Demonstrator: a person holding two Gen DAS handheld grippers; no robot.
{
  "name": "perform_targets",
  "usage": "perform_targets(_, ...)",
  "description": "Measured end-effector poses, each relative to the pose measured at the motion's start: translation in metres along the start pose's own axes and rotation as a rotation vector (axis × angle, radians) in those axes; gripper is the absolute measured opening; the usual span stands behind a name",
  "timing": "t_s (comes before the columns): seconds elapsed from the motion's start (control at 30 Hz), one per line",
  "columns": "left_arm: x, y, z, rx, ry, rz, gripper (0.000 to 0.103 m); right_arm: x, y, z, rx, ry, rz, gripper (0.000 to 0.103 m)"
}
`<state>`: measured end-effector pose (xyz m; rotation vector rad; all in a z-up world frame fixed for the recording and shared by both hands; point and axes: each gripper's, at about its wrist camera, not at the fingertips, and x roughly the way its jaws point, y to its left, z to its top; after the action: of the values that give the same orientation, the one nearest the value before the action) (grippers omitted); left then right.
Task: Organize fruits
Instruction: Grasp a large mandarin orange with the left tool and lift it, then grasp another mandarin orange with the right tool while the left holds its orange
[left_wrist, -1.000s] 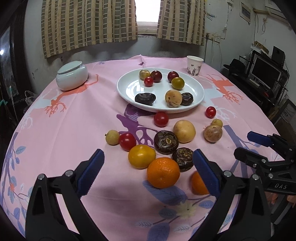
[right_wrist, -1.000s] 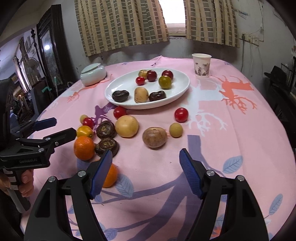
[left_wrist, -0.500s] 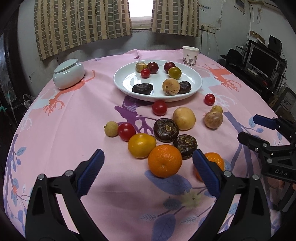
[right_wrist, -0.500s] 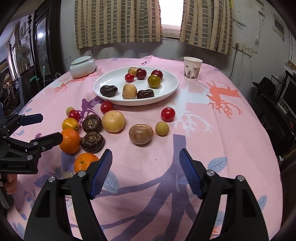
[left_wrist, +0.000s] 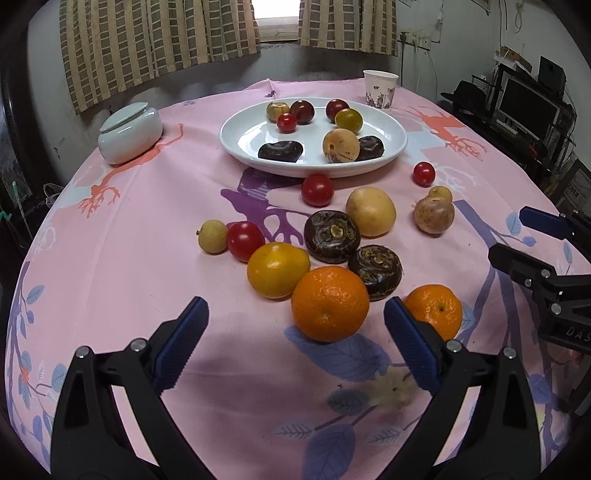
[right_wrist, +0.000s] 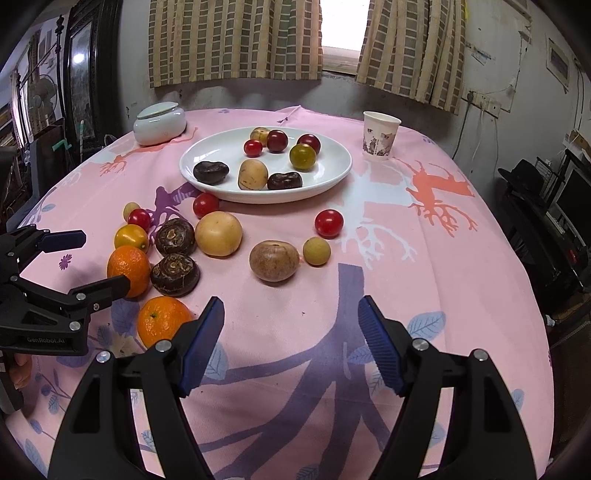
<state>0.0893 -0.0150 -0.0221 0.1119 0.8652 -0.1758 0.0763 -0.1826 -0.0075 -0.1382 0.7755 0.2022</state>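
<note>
Pink tablecloth (left_wrist: 110, 280) carries scattered fruit; left gripper (left_wrist: 293, 343), jaws apart like the right gripper's (right_wrist: 291, 343), should straddle the near orange (left_wrist: 330, 303) squarely.

The left tool (left_wrist: 293, 345) hangs low over the bench (left_wrist: 110, 295) with its jaws spread wide, the blue ribbed pads (left_wrist: 181, 341) facing each other across an empty gap and gripping nothing. Its black arms splay outward toward the camera. In the right wrist view it shows from the side at the left edge (right_wrist: 85, 258), jaws parted, with the person's fingers (right_wrist: 18, 369) partly visible on the handle below it.

The right tool (right_wrist: 291, 345) is likewise wide apart, pads (right_wrist: 378, 345) clear of everything, poised above the bench. In the left wrist view it shows at the right edge (left_wrist: 524, 240), jaws parted.
</note>
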Motion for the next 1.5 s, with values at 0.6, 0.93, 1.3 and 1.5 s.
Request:
perform_targets(0.6, 0.023, -0.013, -0.004, 0.031, 0.037, -0.062, 0.048, 0.001, 0.010, -0.003, -0.041, 0.011, 0.012, 0.075)
perform_targets(0.93, 0.006, -0.003, 0.002, -0.019, 0.014, -0.078, 0.047, 0.002, 0.027, -0.007, -0.096, 0.023, 0.110, 0.075)
perform_targets(1.3, -0.007, 0.018, 0.008, -0.088, -0.015, -0.072, 0.047, 0.014, 0.081, -0.021, -0.258, 0.067, 0.136, 0.075)
perform_targets(1.5, -0.009, 0.021, 0.008, -0.103, -0.016, -0.077, 0.047, 0.018, 0.086, -0.021, -0.244, 0.073, 0.186, 0.075)
